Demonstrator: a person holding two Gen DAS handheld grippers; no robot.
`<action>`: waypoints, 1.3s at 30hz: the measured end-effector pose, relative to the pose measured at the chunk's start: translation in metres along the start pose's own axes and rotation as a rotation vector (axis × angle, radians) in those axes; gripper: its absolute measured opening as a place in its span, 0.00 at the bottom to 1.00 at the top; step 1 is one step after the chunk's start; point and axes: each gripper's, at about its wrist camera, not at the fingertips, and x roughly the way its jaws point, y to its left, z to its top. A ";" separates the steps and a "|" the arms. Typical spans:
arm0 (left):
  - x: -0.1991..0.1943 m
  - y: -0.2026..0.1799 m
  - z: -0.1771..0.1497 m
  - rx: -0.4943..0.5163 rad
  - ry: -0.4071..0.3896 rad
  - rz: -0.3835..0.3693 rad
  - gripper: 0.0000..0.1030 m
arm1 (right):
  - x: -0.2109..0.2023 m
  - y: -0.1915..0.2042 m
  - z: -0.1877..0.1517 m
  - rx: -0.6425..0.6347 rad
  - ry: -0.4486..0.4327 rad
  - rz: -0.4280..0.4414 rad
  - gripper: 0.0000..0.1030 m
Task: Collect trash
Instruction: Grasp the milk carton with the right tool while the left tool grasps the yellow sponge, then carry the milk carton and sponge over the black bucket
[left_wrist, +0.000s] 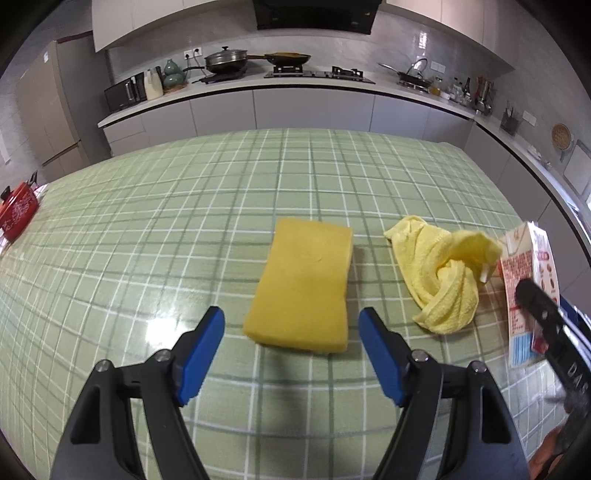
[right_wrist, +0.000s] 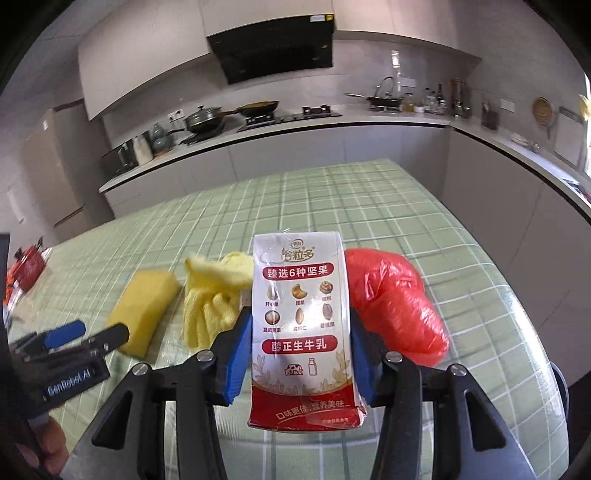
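A kitchen table (left_wrist: 147, 229) is covered with glossy green checked cloth. A printed milk carton (right_wrist: 301, 321) is gripped upright by the right gripper (right_wrist: 301, 345); the left gripper (left_wrist: 291, 354) is spread wide, empty, before a rectangular yellow sponge (left_wrist: 303, 291).

Milk carton (right_wrist: 301, 317) reading "臻选6种坚果", "醇正生牛乳" (brand blurred), left gripper (right_wrist: 90, 334) body marked "GenRobot.AI"

Place: I'm looking at a home kitchen.
Evidence: range hood (left_wrist: 314, 14) hanging over a gas hob (left_wrist: 317, 74), lidded wok (left_wrist: 225, 61), microwave (left_wrist: 125, 90), fridge (left_wrist: 48, 107), checked-cloth table (left_wrist: 147, 229) standing in front.
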 end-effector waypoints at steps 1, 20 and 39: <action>0.001 -0.001 0.001 0.004 0.001 -0.002 0.74 | 0.002 0.001 0.003 0.004 -0.002 -0.003 0.49; 0.032 -0.004 -0.002 0.008 0.012 -0.056 0.54 | 0.023 0.010 0.019 -0.003 -0.016 -0.026 0.49; -0.053 -0.003 -0.029 -0.030 -0.107 -0.065 0.47 | -0.018 -0.010 0.017 -0.012 -0.045 0.041 0.49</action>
